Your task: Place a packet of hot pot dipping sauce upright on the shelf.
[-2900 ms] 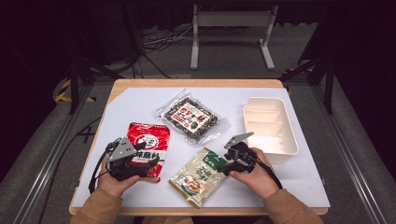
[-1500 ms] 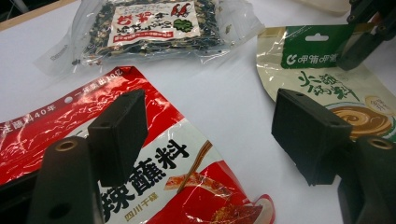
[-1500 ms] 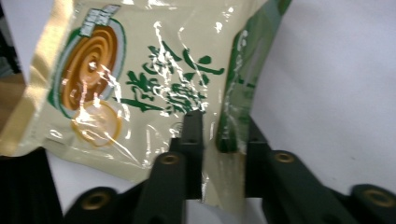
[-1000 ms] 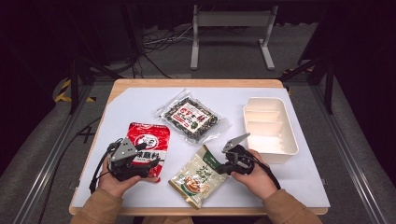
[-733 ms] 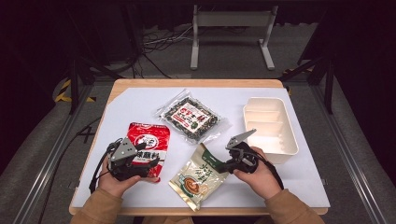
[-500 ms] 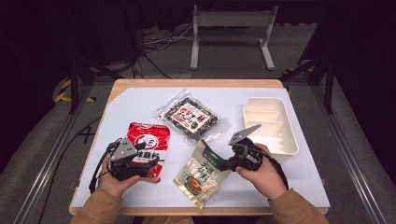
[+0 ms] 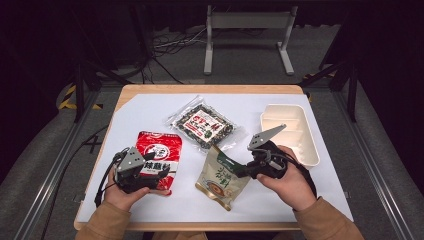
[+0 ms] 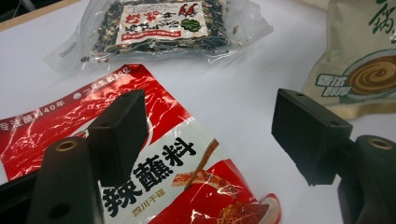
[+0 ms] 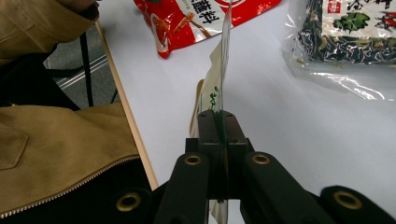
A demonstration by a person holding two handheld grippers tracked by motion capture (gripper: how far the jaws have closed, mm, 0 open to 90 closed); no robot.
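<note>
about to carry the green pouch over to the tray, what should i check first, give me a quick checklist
1. Right gripper shut on the beige-and-green foil soup pouch: ok.
2. Pouch fully off the white table: cannot tell, its lower end looks near the surface.
3. White plastic divided tray free to receive it: ok.
4. Left gripper open, above the red seasoning packet, out of the path: ok.
5. Clear seaweed bag out of the path: ok.

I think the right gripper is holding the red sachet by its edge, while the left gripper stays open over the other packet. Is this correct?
Not quite. The right gripper holds the beige-green sachet by its edge, not the red sachet; the right gripper view shows its fingers pinching that sachet. The left gripper is open over the red one.
</note>
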